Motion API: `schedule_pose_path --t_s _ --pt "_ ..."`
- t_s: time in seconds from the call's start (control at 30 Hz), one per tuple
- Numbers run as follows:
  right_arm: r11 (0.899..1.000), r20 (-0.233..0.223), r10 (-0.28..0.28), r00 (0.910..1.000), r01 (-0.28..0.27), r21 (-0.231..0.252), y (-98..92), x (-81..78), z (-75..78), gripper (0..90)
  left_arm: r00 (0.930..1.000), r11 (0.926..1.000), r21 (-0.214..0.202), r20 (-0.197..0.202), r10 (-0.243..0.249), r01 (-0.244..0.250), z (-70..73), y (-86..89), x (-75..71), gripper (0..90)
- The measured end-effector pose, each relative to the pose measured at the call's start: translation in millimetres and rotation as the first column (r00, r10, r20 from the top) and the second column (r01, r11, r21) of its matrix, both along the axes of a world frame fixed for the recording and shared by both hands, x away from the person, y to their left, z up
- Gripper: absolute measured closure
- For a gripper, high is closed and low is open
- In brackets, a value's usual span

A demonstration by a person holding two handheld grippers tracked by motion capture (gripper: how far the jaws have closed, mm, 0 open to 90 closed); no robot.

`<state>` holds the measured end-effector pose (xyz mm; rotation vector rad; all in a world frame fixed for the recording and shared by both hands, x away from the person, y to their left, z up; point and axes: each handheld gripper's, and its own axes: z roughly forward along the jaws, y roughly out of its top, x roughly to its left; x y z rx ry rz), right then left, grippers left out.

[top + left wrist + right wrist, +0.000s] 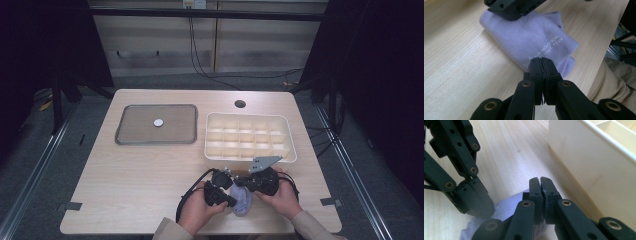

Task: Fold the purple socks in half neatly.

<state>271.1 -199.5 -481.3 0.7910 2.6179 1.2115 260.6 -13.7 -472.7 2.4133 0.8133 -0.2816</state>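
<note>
left hand-held gripper [541,60]: jaws pretty much closed, tips right at the edge of the lilac sock [529,37]; can't tell if any fabric's pinched

right hand-held gripper [540,180]: jaws closed too, nothing between them, hovering over the sock

sock: lying flat near the tabletop's [150,170] front edge, right of middle, below the white divider box [250,136]

Sock [531,37] print partly hidden behind fingers [541,67]; small disc [158,122] on tray too small to identify.
</note>
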Motion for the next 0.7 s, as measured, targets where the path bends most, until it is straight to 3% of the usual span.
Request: schedule_pose_path --t_s 0.43,0.7 --pt "0.998 -0.014 -0.055 0.9984 0.056 0.026 -13.2 -4.2 9.4 67.7 1.0 1.0 -0.006 0.005 0.002 -0.002 1.3 0.0 -0.8 84.5" --pt "0.997 -0.024 -0.072 0.9971 0.073 0.029 -21.2 -17.8 11.4 54.4 0.9999 0.9999 -0.007 0.011 -0.009 0.009 1.9 -5.0 -2.6 84.3"
